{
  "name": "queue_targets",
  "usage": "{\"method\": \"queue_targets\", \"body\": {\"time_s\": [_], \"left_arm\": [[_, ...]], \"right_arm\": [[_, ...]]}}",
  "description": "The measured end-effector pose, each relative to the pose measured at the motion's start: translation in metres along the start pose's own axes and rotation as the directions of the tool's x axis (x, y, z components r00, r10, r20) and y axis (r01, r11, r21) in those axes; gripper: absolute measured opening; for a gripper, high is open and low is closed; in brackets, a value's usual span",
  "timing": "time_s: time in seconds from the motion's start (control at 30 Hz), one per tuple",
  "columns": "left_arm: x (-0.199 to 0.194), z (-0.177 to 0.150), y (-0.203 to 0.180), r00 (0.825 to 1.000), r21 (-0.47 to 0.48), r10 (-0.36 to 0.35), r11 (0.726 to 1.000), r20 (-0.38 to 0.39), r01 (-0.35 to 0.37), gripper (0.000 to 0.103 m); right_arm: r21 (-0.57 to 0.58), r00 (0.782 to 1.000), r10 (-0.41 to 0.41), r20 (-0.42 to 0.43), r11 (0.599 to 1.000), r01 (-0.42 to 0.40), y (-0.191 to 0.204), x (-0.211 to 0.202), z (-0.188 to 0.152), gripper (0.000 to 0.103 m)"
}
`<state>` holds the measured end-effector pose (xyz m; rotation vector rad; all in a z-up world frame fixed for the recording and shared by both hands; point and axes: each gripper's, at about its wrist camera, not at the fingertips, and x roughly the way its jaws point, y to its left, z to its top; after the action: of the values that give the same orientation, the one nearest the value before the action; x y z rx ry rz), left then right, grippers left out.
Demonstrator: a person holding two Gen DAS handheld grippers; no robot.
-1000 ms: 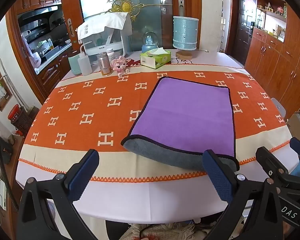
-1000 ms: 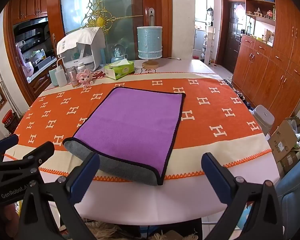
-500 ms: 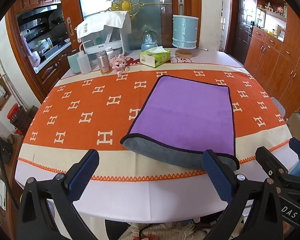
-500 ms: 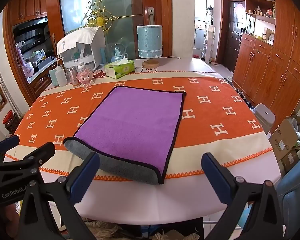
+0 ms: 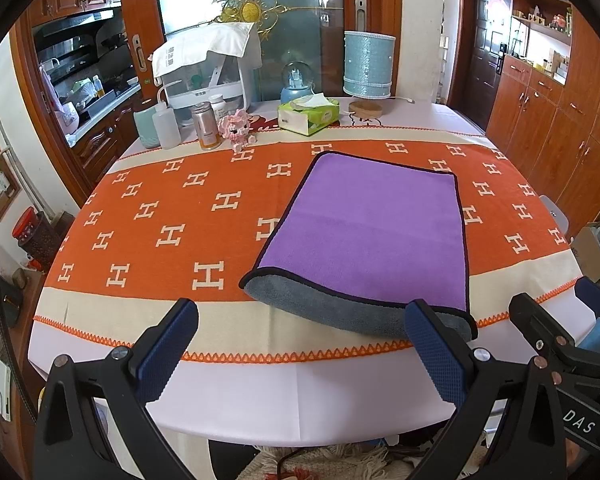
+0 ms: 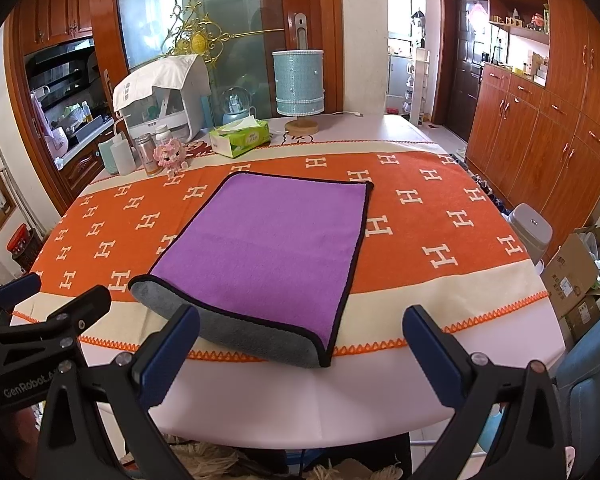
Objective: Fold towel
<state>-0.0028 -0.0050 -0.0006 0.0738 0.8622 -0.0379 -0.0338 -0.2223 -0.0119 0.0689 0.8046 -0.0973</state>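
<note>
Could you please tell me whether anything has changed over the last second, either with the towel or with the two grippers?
Nothing visibly changed. The purple towel lies as before on the orange tablecloth, its near edge folded over with the grey side showing. The left gripper and right gripper stay open, holding nothing, above the table's near edge.

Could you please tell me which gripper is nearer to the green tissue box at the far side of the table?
Neither clearly: the left gripper and right gripper both hang open off the near table edge, with the towel between them and the tissue box.
</note>
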Motion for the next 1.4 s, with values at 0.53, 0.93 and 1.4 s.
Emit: {"method": "queue_targets", "body": {"time_s": [0.53, 0.93, 1.4], "left_arm": [[0.003, 0.0047, 0.0002, 1.0, 0.003, -0.025, 1.0, -0.015, 0.025, 0.102], [0.0052, 0.0037, -0.0009, 0.999, 0.003, -0.031, 1.0, -0.013, 0.031, 0.102], [0.0064, 0.0037, -0.0006, 0.999, 0.002, -0.033, 0.999, -0.015, 0.033, 0.102]], "right_arm": [[0.007, 1.0, 0.002, 0.004, 1.0, -0.002, -0.001, -0.0004, -0.0002, 0.102], [0.015, 1.0, 0.003, 0.007, 1.0, -0.003, -0.0031, -0.0046, 0.0016, 0.102], [0.023, 1.0, 0.011, -0.004, 1.0, -0.01, -0.0047, -0.003, 0.0016, 0.102]]}}
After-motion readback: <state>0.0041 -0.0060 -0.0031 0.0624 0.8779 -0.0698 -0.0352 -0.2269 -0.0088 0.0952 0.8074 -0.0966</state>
